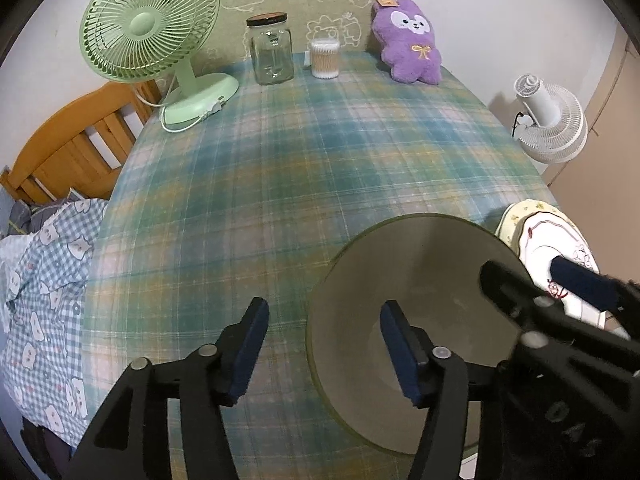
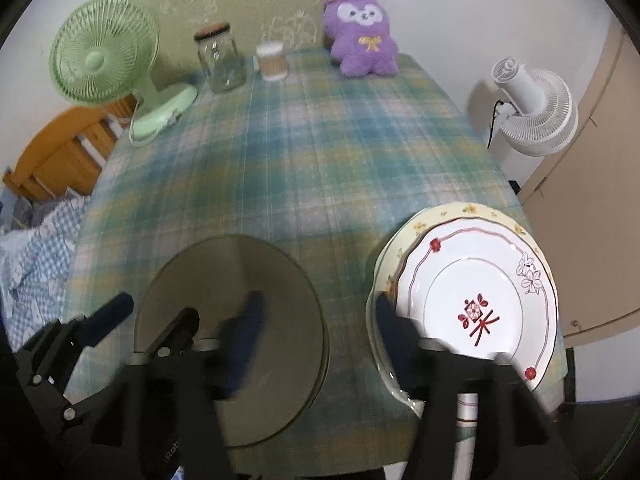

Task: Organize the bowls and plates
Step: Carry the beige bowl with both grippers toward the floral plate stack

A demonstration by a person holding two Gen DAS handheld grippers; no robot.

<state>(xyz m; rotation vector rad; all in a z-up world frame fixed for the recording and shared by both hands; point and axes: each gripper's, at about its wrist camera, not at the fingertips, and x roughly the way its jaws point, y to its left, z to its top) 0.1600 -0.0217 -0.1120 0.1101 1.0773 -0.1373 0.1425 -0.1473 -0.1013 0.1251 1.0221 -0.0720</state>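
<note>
A grey-green bowl (image 1: 404, 312) sits on the plaid tablecloth near the front edge; it also shows in the right wrist view (image 2: 236, 320). My left gripper (image 1: 324, 344) is open, its right finger inside the bowl and its left finger outside, straddling the rim. A white plate with red flowers (image 2: 476, 304) lies stacked on a yellow-rimmed plate (image 2: 460, 214) at the front right. My right gripper (image 2: 320, 336) is open, its left finger over the bowl and its right finger at the plates' left edge. The plates show at the right in the left wrist view (image 1: 548, 240).
At the back stand a green desk fan (image 1: 156, 40), a glass jar (image 1: 272, 50), a tub of cotton swabs (image 1: 325, 58) and a purple plush toy (image 1: 412, 40). A white fan (image 1: 552, 120) stands off the table's right side. A wooden chair (image 1: 72, 144) and checked cloth (image 1: 44, 280) lie left.
</note>
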